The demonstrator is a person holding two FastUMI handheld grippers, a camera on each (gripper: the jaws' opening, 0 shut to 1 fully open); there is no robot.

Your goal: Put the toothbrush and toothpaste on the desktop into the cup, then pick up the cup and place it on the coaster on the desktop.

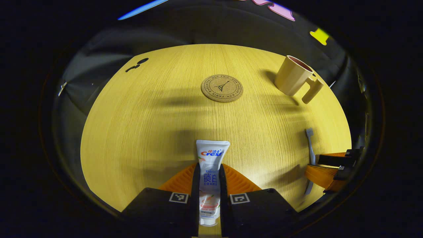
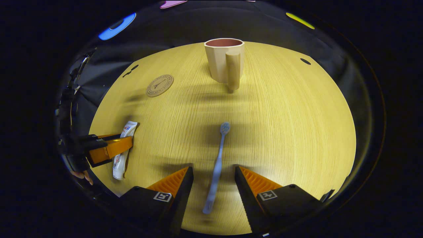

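Round cork coaster (image 1: 221, 88) and beige plastic cup (image 2: 225, 61) stand apart. Left gripper (image 1: 209, 172) clamps white toothpaste tube (image 1: 210, 172); right gripper (image 2: 211, 178) spread, straddling grey toothbrush (image 2: 216, 168).

The toothpaste tube (image 1: 209, 178) is white with red and blue print and lies flat on the bench, its crimped end pointing toward the coaster, its cap end nearest the camera in the left gripper view. The toothbrush (image 2: 216, 167) is pale blue-grey and slim; it lies flat on the bench with its bristle head toward the cup. The cup (image 2: 225, 61) is beige outside and dull pink inside, with a thick post-like handle. It stands upright near the far edge. The coaster (image 1: 222, 88) is a round cork disc with a printed tower and ring of lettering, lying flat to the left of the cup, apart from it.
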